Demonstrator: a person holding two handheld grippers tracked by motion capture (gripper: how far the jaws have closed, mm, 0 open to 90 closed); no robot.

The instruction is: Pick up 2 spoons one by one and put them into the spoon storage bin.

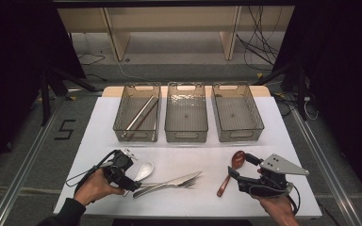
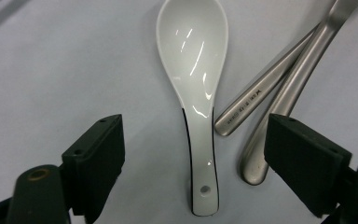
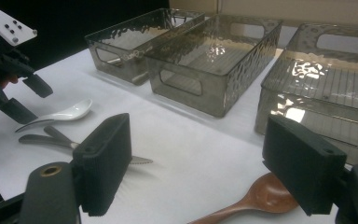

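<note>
A white ceramic spoon (image 2: 193, 70) lies on the white table (image 1: 188, 155), bowl pointing away. My left gripper (image 2: 198, 149) is open and low over it, one jaw on each side of the handle without touching. In the high view the left gripper (image 1: 131, 170) sits at the front left by the white spoon (image 1: 144, 170). A brown wooden spoon (image 1: 231, 172) lies at the front right. My right gripper (image 1: 240, 165) is open beside it. Between the jaws of the right gripper (image 3: 205, 163) shows the wooden spoon's bowl (image 3: 265, 196).
A steel knife and fork (image 1: 169, 182) lie crossed beside the white spoon, their handles (image 2: 270, 98) close to one left jaw. At the back stand three clear bins: the left bin (image 1: 136, 136) holds chopsticks (image 1: 141, 113); the middle bin (image 1: 186, 136) and right bin (image 1: 240, 135) look empty.
</note>
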